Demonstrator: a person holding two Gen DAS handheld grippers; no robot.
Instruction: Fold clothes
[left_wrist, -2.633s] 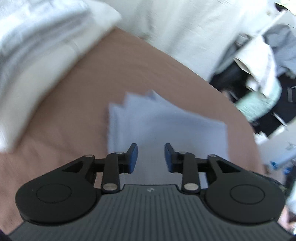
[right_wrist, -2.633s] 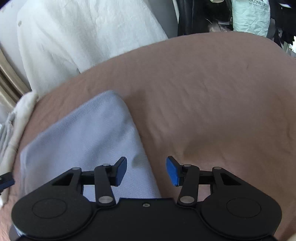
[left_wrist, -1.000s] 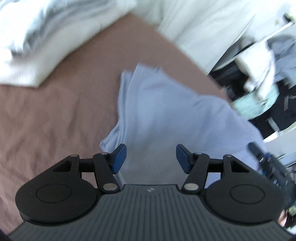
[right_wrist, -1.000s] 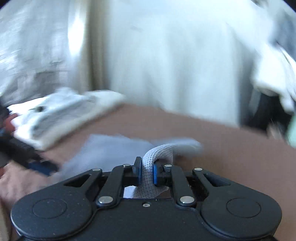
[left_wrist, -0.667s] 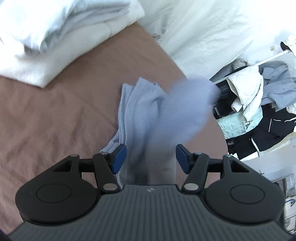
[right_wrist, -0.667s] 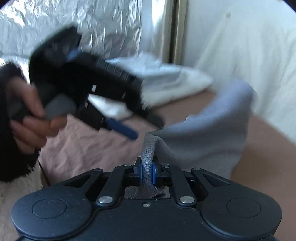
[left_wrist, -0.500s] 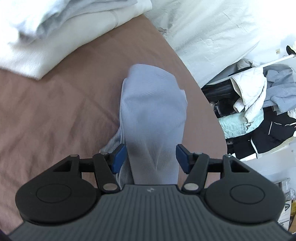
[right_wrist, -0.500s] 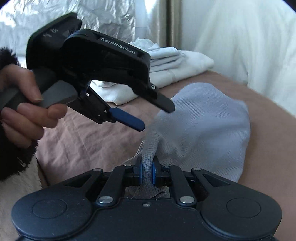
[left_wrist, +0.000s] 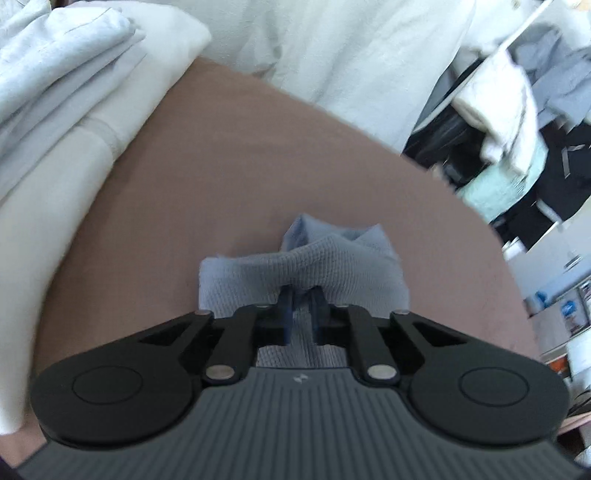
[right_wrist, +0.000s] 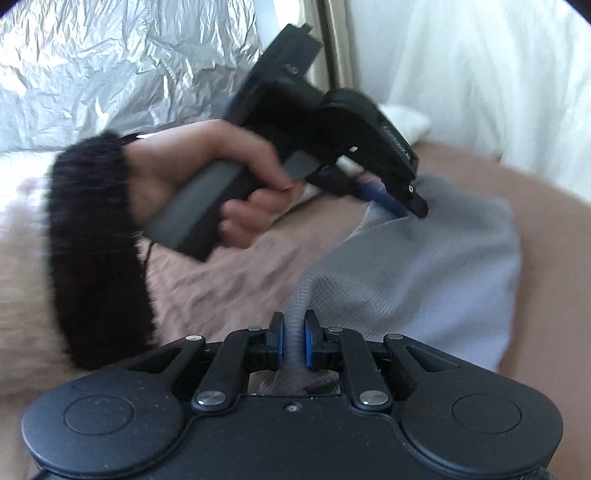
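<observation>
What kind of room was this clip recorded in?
Probably a bedroom: a brown bedsheet spread as the work surface, folded white laundry stacked at its edge, and a crowded clothes rack hung with garments beyond it.

Garment (left_wrist: 303, 258) lies on bedsheet (left_wrist: 258, 155); folded stack (left_wrist: 66, 92) at left.

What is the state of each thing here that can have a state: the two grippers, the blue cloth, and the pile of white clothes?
Left gripper: shut on the blue cloth.
Right gripper: pads on a fold of the blue cloth, jaws opening.
Blue cloth: partly folded, bunched, lying on the brown sheet.
White clothes: folded, stacked.
</observation>
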